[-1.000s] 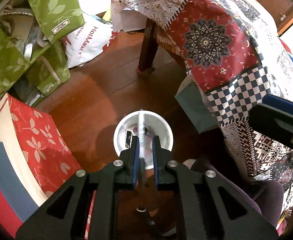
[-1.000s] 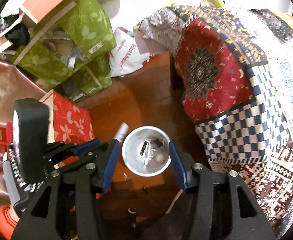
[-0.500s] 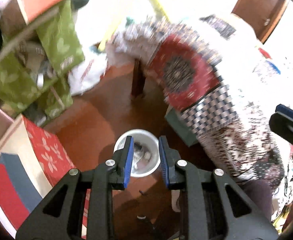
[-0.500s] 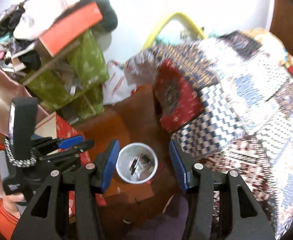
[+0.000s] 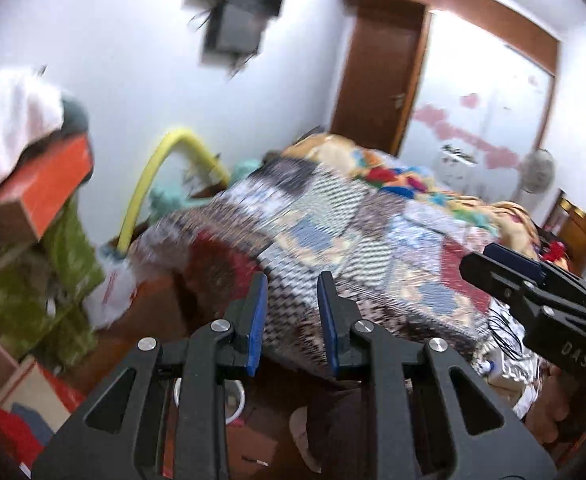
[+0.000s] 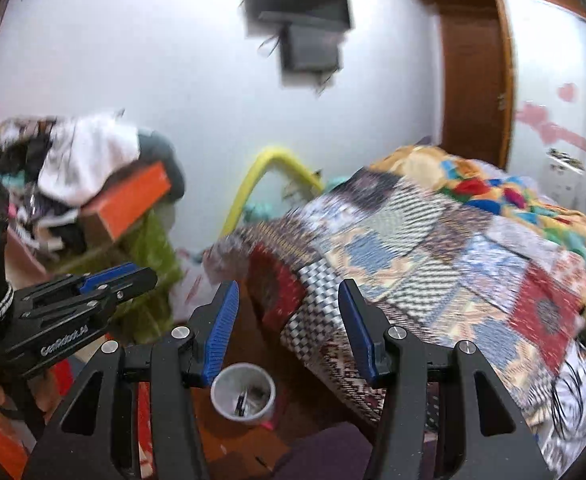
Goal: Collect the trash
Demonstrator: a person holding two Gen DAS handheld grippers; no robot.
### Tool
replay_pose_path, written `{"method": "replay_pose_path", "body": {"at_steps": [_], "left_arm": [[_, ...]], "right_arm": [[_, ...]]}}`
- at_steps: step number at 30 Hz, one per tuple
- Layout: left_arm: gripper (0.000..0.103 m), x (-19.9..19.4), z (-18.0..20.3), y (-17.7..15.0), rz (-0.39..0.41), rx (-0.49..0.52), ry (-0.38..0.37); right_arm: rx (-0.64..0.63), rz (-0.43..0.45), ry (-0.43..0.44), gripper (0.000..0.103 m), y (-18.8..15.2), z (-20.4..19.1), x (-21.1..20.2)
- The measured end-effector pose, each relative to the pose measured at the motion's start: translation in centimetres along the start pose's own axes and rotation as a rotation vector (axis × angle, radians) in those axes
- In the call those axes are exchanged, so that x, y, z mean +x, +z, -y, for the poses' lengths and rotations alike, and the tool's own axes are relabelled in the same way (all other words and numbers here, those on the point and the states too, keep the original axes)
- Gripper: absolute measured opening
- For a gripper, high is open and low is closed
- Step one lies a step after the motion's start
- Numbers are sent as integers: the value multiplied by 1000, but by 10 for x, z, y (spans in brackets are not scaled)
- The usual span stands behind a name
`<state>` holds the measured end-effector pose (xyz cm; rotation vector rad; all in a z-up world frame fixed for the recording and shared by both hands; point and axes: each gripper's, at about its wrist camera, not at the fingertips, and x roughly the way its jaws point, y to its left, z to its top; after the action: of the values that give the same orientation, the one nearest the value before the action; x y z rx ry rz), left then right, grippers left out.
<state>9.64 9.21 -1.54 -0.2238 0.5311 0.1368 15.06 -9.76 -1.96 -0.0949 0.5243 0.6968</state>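
A white trash bucket with several bits of trash inside stands on the wooden floor beside the bed. In the left wrist view only a slice of its rim shows behind the gripper body. My left gripper is open and empty, raised and pointing over the patchwork bedspread. My right gripper is open and empty, high above the bucket. Each gripper shows in the other's view, the right one and the left one.
The bed with the patchwork quilt fills the right. Green bags, an orange box with clothes on it and a white plastic bag crowd the left. A yellow hoop leans on the wall. A brown door stands behind.
My left gripper let a long white piece drop into the bucket and opened. Both grippers then rose and tilted up from the floor toward the bed and wall.
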Motion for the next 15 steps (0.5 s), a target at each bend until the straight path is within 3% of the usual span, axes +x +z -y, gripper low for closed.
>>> {"method": "replay_pose_path", "body": {"at_steps": [6, 10, 12, 13, 14, 15], "left_arm": [[25, -39, 37, -18, 81, 77, -36], [26, -55, 45, -32, 93, 89, -57], [37, -59, 48, -37, 93, 100, -55], [50, -62, 49, -40, 94, 106, -59], [57, -65, 50, -42, 100, 112, -62], [58, -69, 52, -46, 108, 119, -63]], "right_arm": [[49, 109, -148, 48, -18, 5, -51], [71, 134, -206, 48, -31, 4, -75], [81, 143, -229, 50, -37, 2, -83], [84, 144, -236, 58, -41, 2, -86], [87, 146, -243, 65, -44, 1, -88], [90, 149, -250, 66, -47, 2, -90]]}}
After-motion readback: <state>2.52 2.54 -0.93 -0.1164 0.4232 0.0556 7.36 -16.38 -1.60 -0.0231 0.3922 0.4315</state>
